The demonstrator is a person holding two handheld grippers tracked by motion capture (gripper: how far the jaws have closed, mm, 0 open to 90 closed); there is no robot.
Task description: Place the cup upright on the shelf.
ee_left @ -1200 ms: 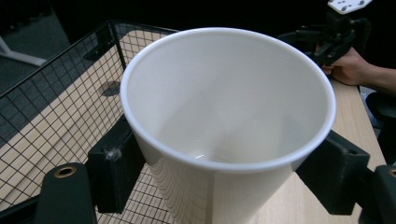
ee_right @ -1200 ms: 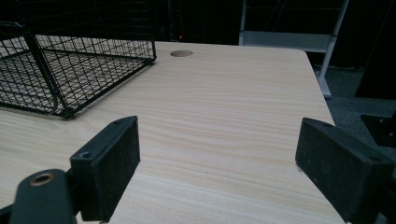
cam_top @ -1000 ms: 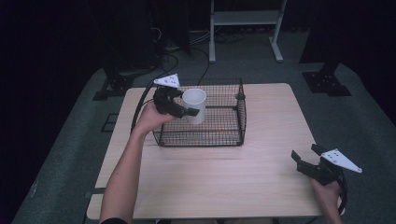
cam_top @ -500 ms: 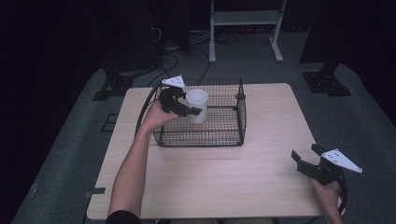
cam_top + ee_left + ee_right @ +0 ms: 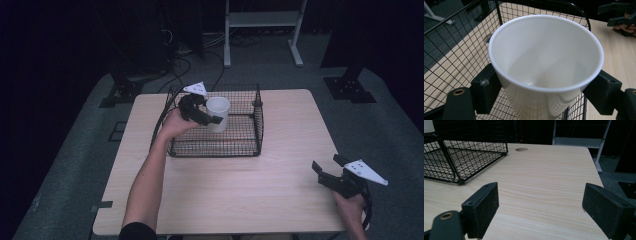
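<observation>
Cup (image 5: 218, 113) sits clamped upright between my left gripper (image 5: 206, 118) fingers (image 5: 485, 87), over the far-left part of the wire basket (image 5: 240, 148) on the tabletop (image 5: 240, 190). I see my right gripper (image 5: 334, 172) at the near right edge, fingers (image 5: 482, 207) wide apart, holding nothing.

A wire basket (image 5: 240, 142) is set at the table's (image 5: 280, 200) upper centre; a cup (image 5: 218, 113) is held above its left half.
</observation>
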